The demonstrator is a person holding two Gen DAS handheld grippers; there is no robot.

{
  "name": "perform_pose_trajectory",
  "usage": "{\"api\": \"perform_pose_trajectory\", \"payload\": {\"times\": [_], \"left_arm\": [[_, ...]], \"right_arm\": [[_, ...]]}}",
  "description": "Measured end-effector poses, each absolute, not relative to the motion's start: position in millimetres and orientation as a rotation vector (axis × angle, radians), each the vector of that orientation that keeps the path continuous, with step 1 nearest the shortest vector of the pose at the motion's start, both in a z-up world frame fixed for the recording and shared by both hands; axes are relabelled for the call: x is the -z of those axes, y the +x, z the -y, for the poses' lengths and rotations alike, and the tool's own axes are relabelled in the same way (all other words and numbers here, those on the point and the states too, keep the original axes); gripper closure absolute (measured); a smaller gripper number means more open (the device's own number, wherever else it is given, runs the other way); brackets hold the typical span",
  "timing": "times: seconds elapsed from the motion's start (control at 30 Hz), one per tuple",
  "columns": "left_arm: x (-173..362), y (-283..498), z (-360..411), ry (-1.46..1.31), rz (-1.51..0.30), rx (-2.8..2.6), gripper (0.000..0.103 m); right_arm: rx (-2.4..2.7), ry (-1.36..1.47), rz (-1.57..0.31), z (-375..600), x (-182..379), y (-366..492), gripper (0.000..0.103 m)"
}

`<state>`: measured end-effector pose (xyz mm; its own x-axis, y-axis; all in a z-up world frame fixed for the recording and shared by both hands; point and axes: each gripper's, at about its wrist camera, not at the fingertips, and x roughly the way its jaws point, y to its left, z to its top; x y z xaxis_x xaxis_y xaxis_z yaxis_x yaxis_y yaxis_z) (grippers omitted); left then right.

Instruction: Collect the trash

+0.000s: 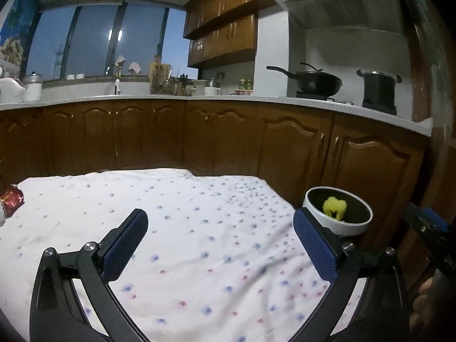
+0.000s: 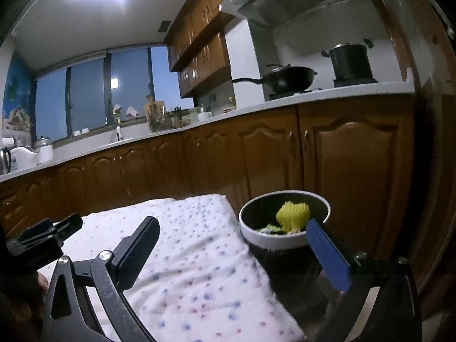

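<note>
A round bin with a white rim (image 1: 367, 213) (image 2: 248, 232) stands off the right end of the table, with a crumpled yellow piece of trash (image 1: 334, 207) (image 2: 293, 213) and some green scraps (image 2: 266, 229) inside. A red shiny wrapper (image 1: 12, 199) lies at the table's far left edge. My left gripper (image 1: 221, 219) hovers open over the flowered tablecloth (image 1: 185, 228), nothing between its blue pads. My right gripper (image 2: 232, 222) is open too, empty, its right finger (image 2: 327, 253) in front of the bin. In the right wrist view, the left gripper's black body (image 2: 42, 236) shows at the left.
Brown cabinet doors (image 1: 228, 139) run behind the table under a white counter (image 1: 199, 99). On the counter stand a black wok (image 1: 316, 81), a dark pot (image 1: 379, 89), a knife block and jars. A hand (image 1: 424, 305) shows at the lower right edge.
</note>
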<state>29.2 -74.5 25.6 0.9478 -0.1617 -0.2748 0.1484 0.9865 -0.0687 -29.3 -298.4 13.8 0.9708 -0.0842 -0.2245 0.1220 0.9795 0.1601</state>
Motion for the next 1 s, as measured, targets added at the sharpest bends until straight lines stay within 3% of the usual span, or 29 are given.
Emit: {"api": "perform_pose_trajectory", "payload": {"times": [1.0], "left_arm": [[2, 10, 78, 0.034, -0.286, 0.117, 0.000]], "right_arm": [[0.099, 0.136, -0.217, 284, 4, -37, 0.000]]}}
